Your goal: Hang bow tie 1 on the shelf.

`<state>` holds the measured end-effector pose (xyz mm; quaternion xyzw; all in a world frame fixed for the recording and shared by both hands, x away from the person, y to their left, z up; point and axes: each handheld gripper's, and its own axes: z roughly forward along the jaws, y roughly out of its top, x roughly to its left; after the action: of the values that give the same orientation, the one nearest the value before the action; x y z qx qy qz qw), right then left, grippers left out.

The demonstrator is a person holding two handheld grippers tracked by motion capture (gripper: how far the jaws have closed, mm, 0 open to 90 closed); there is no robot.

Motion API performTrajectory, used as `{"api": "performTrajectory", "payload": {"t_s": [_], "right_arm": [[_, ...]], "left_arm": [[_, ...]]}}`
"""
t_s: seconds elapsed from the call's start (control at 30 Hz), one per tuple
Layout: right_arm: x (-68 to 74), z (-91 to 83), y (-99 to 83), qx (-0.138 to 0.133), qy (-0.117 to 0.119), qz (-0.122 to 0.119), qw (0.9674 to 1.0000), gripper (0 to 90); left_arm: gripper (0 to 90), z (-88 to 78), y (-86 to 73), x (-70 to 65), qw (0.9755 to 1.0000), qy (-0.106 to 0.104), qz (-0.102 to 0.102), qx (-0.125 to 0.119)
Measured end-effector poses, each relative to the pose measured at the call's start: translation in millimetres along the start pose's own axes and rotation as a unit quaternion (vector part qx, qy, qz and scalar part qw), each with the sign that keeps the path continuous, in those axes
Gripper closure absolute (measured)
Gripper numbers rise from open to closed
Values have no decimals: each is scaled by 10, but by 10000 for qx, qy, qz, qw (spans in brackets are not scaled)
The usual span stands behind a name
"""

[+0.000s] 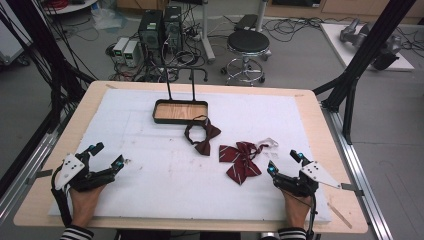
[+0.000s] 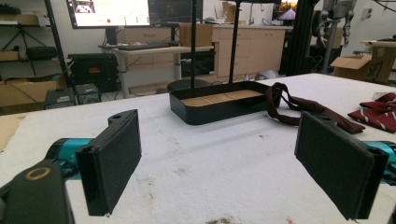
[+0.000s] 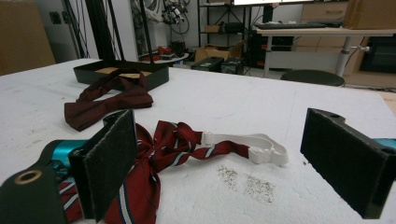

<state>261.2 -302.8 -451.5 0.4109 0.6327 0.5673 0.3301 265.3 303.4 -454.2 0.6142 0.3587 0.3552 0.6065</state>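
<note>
From my right tongs [image 1: 286,162], standing wide open and empty, the striped bow [image 1: 240,160] lies just beside them at about nine o'clock on the surface [image 1: 150,170], its long axis running roughly ten to four, white strap [image 3: 252,145] trailing off. My left tongs [image 1: 106,156], also open and empty, sit well apart, so I judge the right should take it.

striped red bow tie [image 1: 241,160], maroon bow tie [image 1: 202,134]
</note>
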Motion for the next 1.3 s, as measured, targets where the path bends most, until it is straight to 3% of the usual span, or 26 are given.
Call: {"api": "performTrajectory", "payload": {"t_s": [0.43,0.7,0.93,1.03,1.3], "right_arm": [[13,3,1,7,-44,-26,10000,103],[40,12,2,42,-65,-201,9998,103],[46,18,7,54,-157,-207,9996,103],[40,21,19,230,-278,-183,9992,103],[69,63,76,584,-268,-341,9974,103]], "left_arm": [[151,-1,0,-5,10000,5,20,2],[152,3,0,-10,10000,23,39,10],[152,3,1,6,10000,20,-55,12],[152,6,2,7,10000,24,-58,29],[152,8,3,7,10000,38,-64,34]]}}
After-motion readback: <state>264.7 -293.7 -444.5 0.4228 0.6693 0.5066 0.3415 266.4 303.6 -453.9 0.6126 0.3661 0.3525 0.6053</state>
